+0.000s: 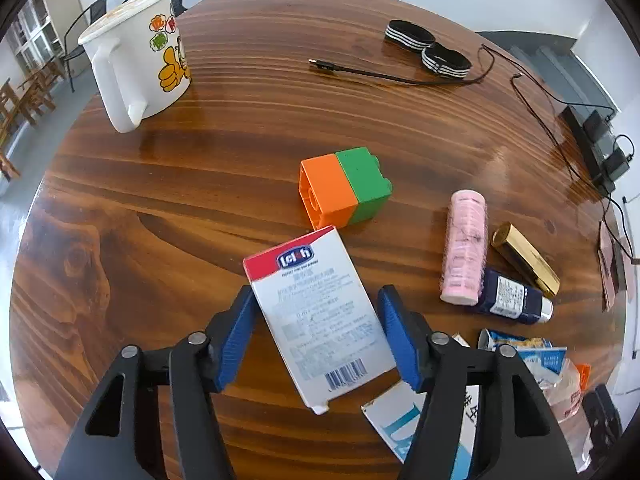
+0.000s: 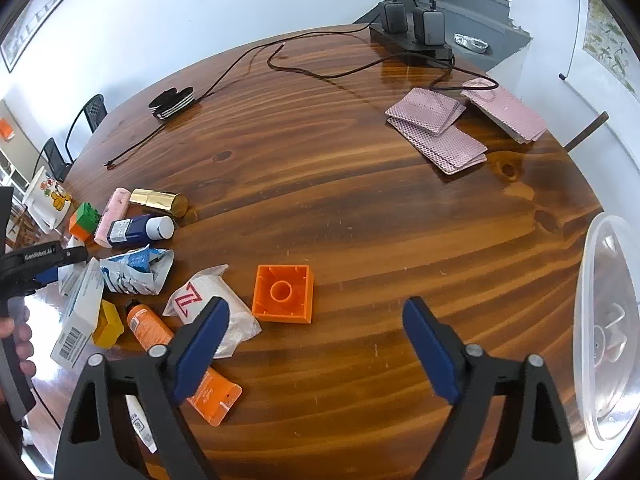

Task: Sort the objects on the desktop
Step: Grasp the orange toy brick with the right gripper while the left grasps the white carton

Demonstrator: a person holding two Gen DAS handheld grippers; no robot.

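Note:
My left gripper [image 1: 316, 294] is shut on a white carton with a red top and a barcode [image 1: 316, 312]; both blue pads press on its long sides. From the right wrist view the carton [image 2: 78, 320] hangs tilted, barcode end down, under the left gripper [image 2: 40, 264], which a hand [image 2: 16, 336] holds. My right gripper [image 2: 318, 306] stands open over bare wood with nothing between its pads. An orange hollow block [image 2: 284, 294] lies just ahead of its left finger. A joined orange and green block [image 1: 344, 186] lies beyond the carton.
A cartoon mug [image 1: 136, 56] stands far left. A pink tube [image 1: 464, 248], a gold lipstick [image 1: 524, 258] and a blue bottle [image 1: 508, 296] lie right of the carton. An orange tube [image 2: 160, 332], a yellow block [image 2: 108, 324], playing cards [image 2: 440, 132] and a clear tub [image 2: 604, 328] are nearby.

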